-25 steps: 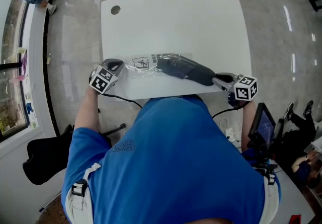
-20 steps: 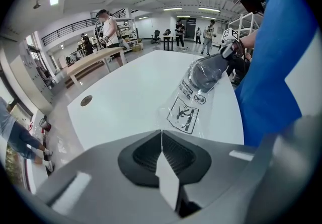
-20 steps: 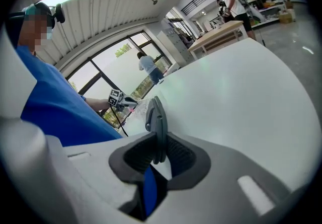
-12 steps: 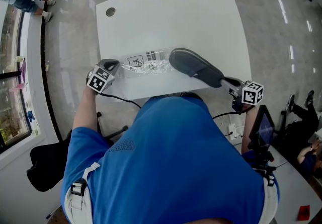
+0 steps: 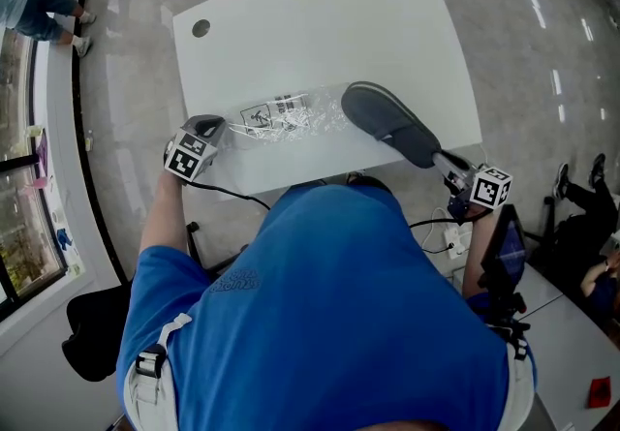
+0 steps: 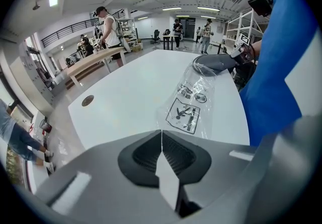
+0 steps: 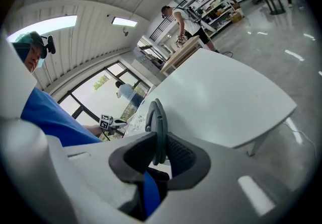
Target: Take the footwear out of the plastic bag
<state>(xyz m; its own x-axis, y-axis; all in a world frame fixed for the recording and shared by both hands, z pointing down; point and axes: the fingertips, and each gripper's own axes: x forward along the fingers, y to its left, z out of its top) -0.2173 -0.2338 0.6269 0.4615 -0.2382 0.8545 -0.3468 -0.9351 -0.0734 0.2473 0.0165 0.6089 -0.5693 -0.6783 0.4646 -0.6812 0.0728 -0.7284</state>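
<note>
Left gripper (image 5: 221,124) jaws pressed together, pinching the near edge of the clear plastic bag (image 5: 291,114). The bag lies crumpled on the white table (image 5: 339,22) and stretches from those jaws toward the right gripper (image 5: 438,160). The right gripper's jaws clamp the heel edge of the dark grey slipper (image 5: 387,124). The slipper sits between the two grippers, out ahead of the right one. Its toe is just beside the bag's open mouth; contact unclear.

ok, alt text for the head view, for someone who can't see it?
Seen from above, a person in a blue shirt holds a dark grey slipper in the right gripper, just past the open end of a crumpled clear plastic bag. The left gripper pinches the bag's other end on a white table.
</note>
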